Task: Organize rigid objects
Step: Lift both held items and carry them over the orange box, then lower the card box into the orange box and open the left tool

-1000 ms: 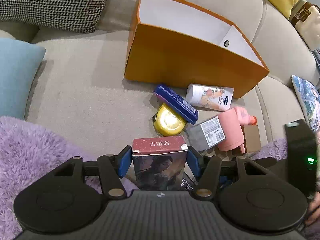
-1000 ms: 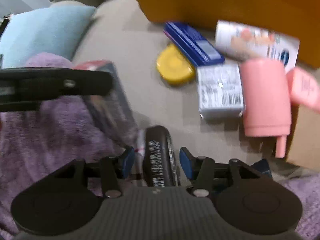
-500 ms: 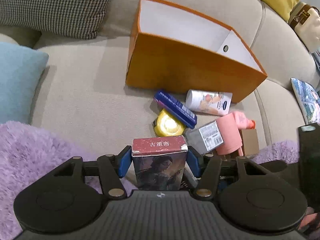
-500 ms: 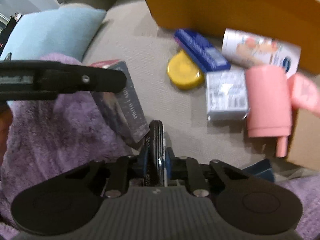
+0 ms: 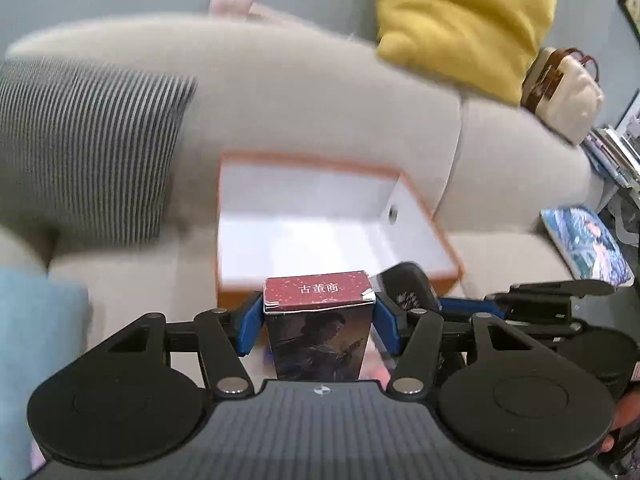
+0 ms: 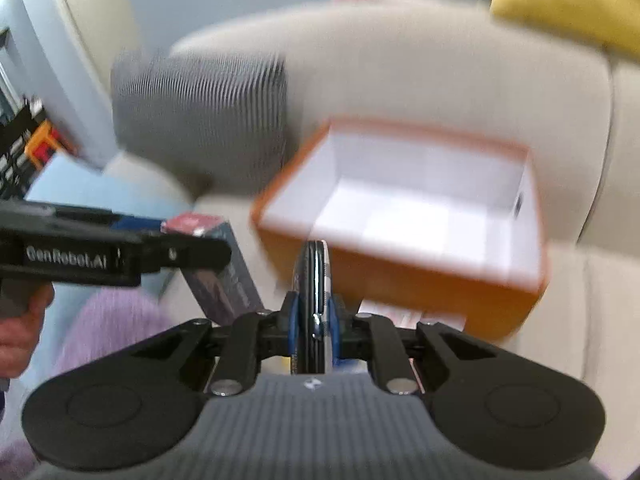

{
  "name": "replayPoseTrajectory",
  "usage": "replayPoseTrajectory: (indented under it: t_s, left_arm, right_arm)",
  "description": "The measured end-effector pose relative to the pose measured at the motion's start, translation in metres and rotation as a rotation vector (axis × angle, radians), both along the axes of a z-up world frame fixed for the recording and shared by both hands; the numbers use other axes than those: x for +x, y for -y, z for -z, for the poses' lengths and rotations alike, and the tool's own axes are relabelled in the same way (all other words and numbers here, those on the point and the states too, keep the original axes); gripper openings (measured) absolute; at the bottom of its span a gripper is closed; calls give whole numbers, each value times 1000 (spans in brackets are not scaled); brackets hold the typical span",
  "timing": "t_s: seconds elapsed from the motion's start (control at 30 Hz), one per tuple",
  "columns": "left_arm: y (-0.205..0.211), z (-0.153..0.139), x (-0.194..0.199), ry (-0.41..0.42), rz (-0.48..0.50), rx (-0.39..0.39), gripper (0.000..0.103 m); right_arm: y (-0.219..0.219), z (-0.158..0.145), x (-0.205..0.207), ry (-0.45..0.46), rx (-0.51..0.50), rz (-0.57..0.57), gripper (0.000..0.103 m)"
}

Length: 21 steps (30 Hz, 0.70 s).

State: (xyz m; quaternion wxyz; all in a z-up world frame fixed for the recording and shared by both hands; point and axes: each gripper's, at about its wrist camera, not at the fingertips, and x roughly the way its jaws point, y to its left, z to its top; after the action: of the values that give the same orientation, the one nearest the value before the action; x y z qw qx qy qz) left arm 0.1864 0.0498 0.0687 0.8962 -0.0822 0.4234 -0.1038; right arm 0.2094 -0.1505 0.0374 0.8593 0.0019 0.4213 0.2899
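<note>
My left gripper [image 5: 318, 326] is shut on a red-topped book-like box [image 5: 318, 308] and holds it upright, just in front of the near rim of the open orange box [image 5: 338, 280] with a white inside. My right gripper [image 6: 314, 320] is shut on a thin black disc-shaped case [image 6: 314, 276] held on edge, close to the near-left corner of the orange box [image 6: 400, 280]. The left gripper and its red-topped box [image 6: 216, 256] show at the left of the right wrist view. The black case [image 5: 408, 286] shows just right of the red-topped box.
The orange box sits on a beige sofa [image 5: 320, 92]. A houndstooth cushion [image 5: 88, 152] lies left of it, a yellow cushion [image 5: 464, 20] at the back right, a light blue cushion [image 5: 36, 320] and purple fleece [image 6: 116, 320] nearer me.
Both grippers have risen and moved forward to the orange box with their objects. The right gripper closed on the black case about a second ago. The loose items on the sofa have dropped from view.
</note>
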Motion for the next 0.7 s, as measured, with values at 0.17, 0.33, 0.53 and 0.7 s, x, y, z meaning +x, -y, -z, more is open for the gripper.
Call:
replayPoseTrajectory:
  t_s: [0.17, 0.33, 0.53, 0.7]
  left_arm:
    - [12, -13, 59, 15, 16, 9, 66]
    - [28, 18, 104, -76, 60, 28, 66]
    - [46, 73, 140, -189, 109, 126, 66]
    - [48, 110, 158, -263, 129, 155, 66]
  right_arm:
    - [5, -15, 50, 94, -20, 89, 16]
    - [5, 23, 103, 28, -50, 157, 16]
    - [2, 76, 136, -93, -56, 183, 15]
    - [0, 108, 156, -158, -42, 181, 15]
